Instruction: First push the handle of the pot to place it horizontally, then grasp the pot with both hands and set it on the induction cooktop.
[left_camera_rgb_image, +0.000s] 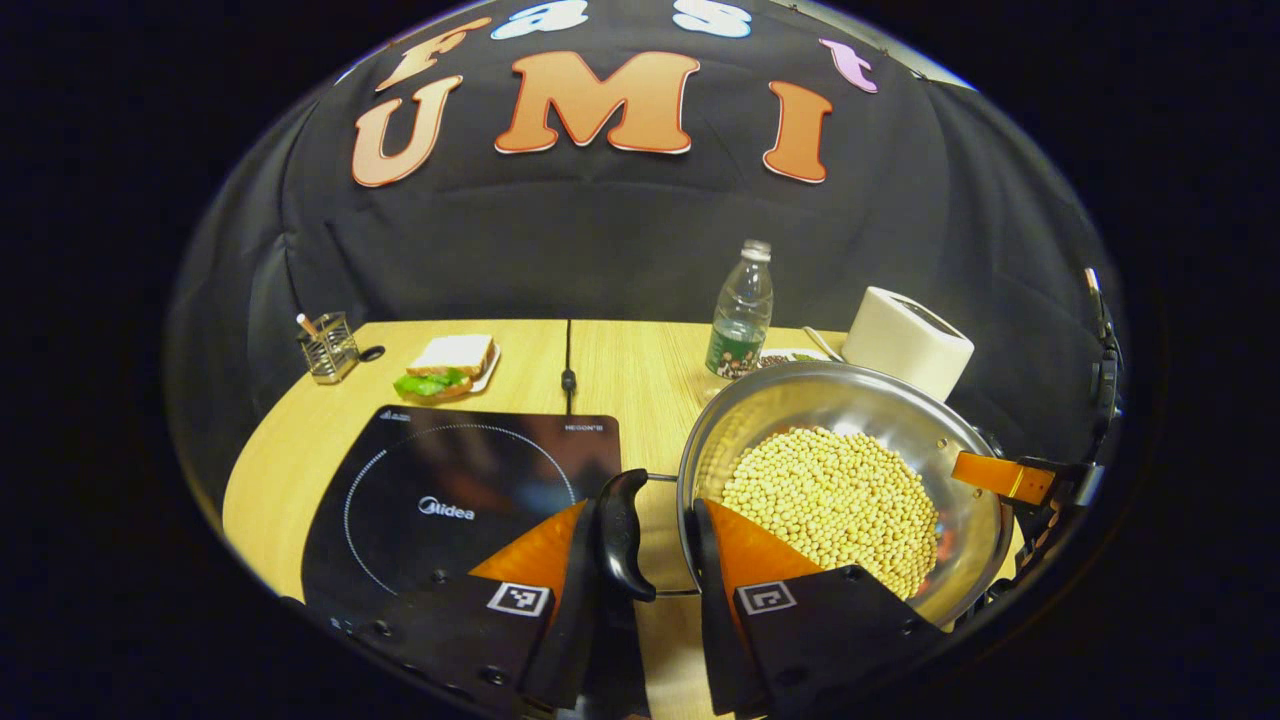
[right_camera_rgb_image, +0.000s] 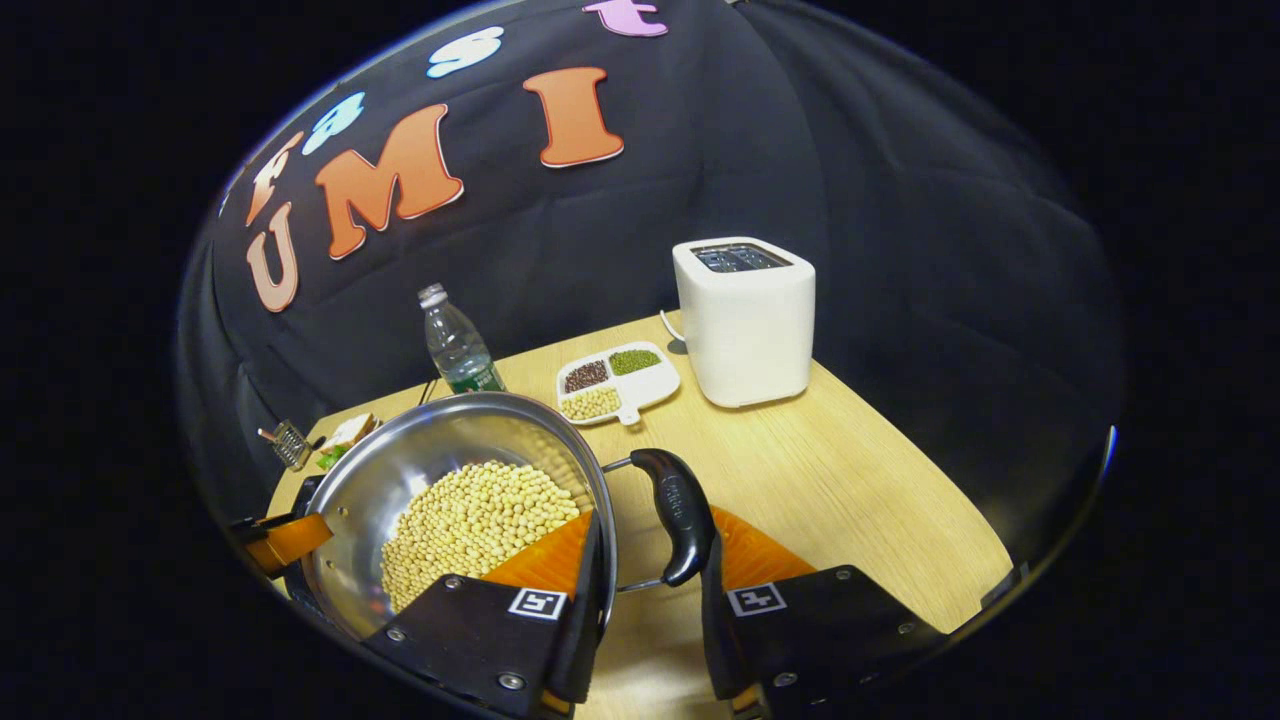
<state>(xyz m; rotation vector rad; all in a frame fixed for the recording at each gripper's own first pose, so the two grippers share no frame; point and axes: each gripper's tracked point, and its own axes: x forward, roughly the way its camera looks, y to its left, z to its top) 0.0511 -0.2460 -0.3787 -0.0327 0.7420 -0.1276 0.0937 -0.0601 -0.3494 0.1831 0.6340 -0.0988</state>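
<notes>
Steel pot (left_camera_rgb_image: 905, 400) sitting on wooden surface (left_camera_rgb_image: 640, 360) just right of induction cooktop (left_camera_rgb_image: 450, 500), holding heap of soybeans (left_camera_rgb_image: 830, 500). Two black loop handles (left_camera_rgb_image: 622, 535) showing, one per side. Left claw (left_camera_rgb_image: 648, 560) standing apart, fingers straddling left handle and rim, not pressing. Right claw (right_camera_rgb_image: 655, 560) likewise standing apart around right handle (right_camera_rgb_image: 678, 515). Divided dish (right_camera_rgb_image: 618, 383) holding three kinds of beans. One bottle (right_camera_rgb_image: 455, 345), one toaster (right_camera_rgb_image: 745, 320), one sandwich (left_camera_rgb_image: 450, 365), one utensil rack (left_camera_rgb_image: 330, 347).
</notes>
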